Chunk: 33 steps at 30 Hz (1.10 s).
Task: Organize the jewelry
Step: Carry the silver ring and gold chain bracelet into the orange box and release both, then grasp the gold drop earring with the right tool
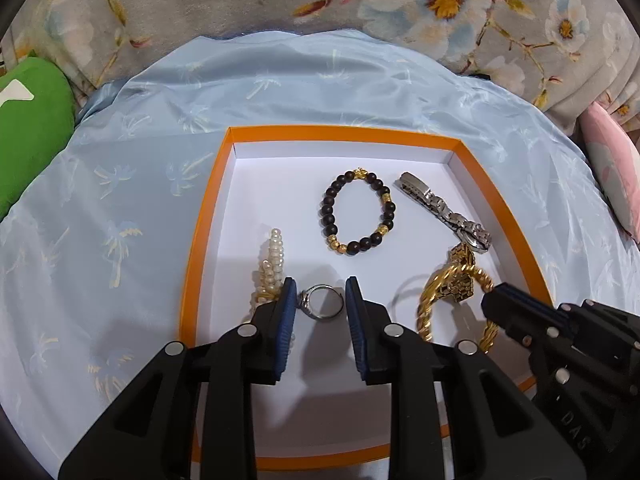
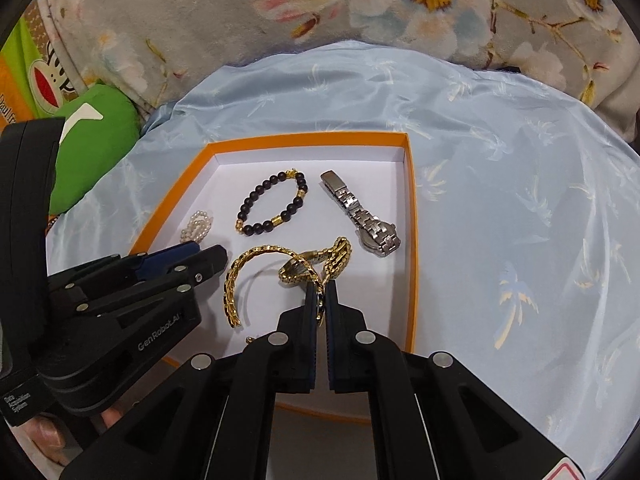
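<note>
An orange-rimmed white tray [image 1: 228,148] [image 2: 412,216] lies on a blue cloth. In it are a dark bead bracelet [image 1: 358,212] [image 2: 272,206], a silver watch [image 1: 444,210] [image 2: 366,216], a pearl bracelet [image 1: 272,266] [image 2: 197,226], a silver ring [image 1: 322,302] and a gold chain watch [image 1: 456,288] [image 2: 280,268]. My left gripper [image 1: 320,292] is open, its pads either side of the ring, low over the tray. My right gripper [image 2: 321,290] is shut on the gold chain watch and holds it above the tray floor; it also shows in the left wrist view [image 1: 496,300].
The blue palm-print cloth [image 1: 120,200] [image 2: 520,220] covers the surface around the tray. A green cushion [image 1: 28,136] [image 2: 92,152] lies at the left, a pink one [image 1: 612,168] at the right, a floral blanket [image 1: 280,0] behind.
</note>
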Each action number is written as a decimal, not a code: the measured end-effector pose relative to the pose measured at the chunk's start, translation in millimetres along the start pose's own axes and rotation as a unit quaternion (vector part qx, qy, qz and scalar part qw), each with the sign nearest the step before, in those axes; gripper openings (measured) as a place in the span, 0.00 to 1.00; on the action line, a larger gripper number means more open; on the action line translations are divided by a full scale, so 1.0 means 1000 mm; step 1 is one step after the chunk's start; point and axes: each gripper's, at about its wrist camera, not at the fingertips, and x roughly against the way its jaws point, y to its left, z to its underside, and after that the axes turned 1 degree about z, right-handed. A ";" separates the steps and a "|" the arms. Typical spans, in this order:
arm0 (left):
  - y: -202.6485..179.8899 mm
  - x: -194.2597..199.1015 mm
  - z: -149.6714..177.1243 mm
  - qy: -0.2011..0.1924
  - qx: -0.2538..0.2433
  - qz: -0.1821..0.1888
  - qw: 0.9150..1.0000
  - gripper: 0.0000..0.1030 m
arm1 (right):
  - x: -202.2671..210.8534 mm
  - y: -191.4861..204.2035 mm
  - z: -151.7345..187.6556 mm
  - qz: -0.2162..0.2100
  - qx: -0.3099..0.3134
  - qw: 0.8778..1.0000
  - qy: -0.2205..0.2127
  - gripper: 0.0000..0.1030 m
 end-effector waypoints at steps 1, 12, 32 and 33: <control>-0.001 0.002 0.000 -0.004 0.000 0.005 1.000 0.30 | 0.001 0.001 0.002 0.005 0.002 1.000 -0.005 0.07; 0.012 0.057 0.009 -0.108 0.036 -0.004 0.993 0.78 | 0.026 -0.014 0.012 -0.018 -0.041 0.998 -0.039 0.09; 0.038 0.134 0.116 -0.106 0.101 -0.058 0.988 0.78 | 0.084 -0.002 0.110 -0.035 -0.046 0.998 -0.031 0.15; 0.037 0.136 0.121 -0.104 0.100 -0.060 0.988 0.78 | 0.085 0.000 0.113 -0.038 -0.044 0.998 -0.030 0.16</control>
